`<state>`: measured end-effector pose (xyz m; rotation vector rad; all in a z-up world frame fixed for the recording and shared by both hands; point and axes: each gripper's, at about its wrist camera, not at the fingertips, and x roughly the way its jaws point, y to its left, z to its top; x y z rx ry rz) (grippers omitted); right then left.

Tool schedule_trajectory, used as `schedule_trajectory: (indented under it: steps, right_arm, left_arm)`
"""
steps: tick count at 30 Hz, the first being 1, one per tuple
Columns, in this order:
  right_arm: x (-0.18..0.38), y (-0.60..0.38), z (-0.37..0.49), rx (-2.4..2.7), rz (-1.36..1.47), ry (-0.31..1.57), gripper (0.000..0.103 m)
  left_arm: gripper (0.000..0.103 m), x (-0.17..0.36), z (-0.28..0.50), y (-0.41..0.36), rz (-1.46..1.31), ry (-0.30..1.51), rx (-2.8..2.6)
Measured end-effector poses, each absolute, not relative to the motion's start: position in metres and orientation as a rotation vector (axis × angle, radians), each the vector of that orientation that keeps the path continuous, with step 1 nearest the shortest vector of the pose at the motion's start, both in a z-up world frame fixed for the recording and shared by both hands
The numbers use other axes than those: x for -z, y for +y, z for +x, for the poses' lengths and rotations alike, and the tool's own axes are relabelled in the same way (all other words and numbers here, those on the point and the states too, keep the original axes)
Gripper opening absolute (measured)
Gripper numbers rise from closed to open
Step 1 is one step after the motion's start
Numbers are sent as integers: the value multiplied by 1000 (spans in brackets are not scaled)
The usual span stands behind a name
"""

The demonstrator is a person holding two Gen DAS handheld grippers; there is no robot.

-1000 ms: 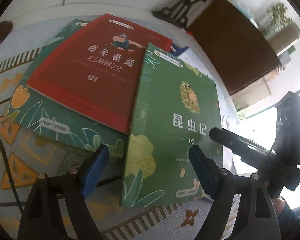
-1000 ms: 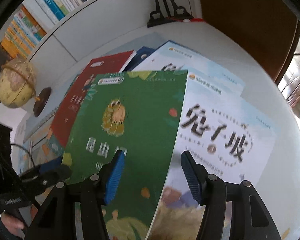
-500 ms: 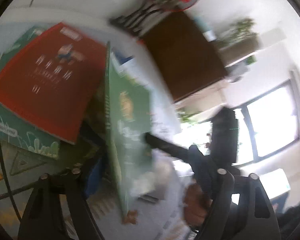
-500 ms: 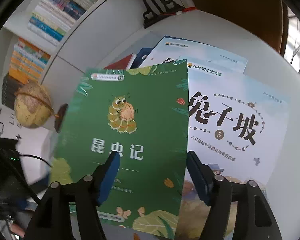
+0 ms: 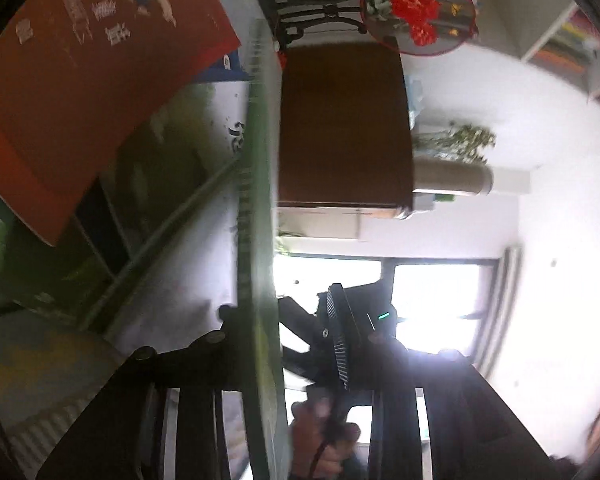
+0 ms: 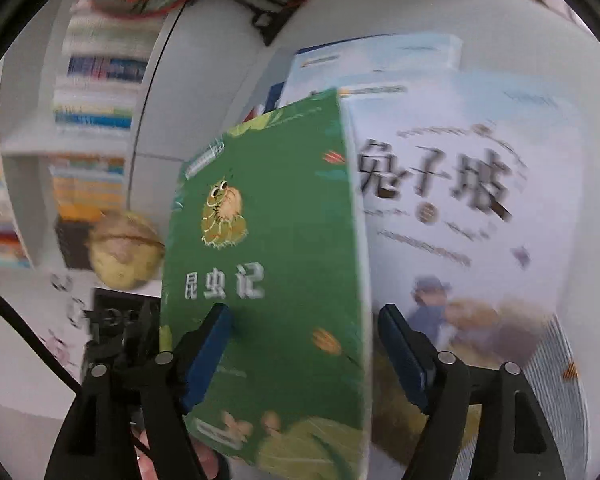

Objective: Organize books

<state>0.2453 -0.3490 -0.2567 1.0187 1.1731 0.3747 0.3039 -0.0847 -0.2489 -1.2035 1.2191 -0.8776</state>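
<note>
A green book with a caterpillar on its cover (image 6: 268,280) is tipped up off the table. In the left wrist view it shows edge-on (image 5: 256,240), running between my left gripper's (image 5: 300,360) fingers; whether the jaws press on it I cannot tell. My right gripper (image 6: 305,344) is open in front of the green cover, its left pad (image 6: 208,356) against or just before the cover. A red book (image 5: 80,72) lies flat to the left. A white book with large black characters (image 6: 459,208) lies to the right.
A dark wooden cabinet (image 5: 343,128), a black stand with a red-flowered fan (image 5: 415,12) and a potted plant (image 5: 455,160) are behind. A globe (image 6: 124,256) and bookshelves (image 6: 96,100) stand at the left in the right wrist view. Another pale book (image 6: 379,56) lies further back.
The green book has gone from lying flat to standing on edge, lifted by the left gripper, which has rolled with it. The right gripper has stayed open before it.
</note>
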Motion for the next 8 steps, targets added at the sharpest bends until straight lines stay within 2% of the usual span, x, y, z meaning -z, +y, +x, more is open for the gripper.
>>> schedule_trajectory:
  steps: [4,7,8]
  right_arm:
    - [272,-366,235,-390,1223,1114,81]
    - [273,-360,246,-401,1236,1104,81]
    - [272,-357,249,-404,1222,1107,75]
  left_arm:
    - [26,250,300,-84,-1276,1242,918]
    - [27,250,294,-83,-1230,1274,877]
    - [27,252,291,-80,-1211,1293,842]
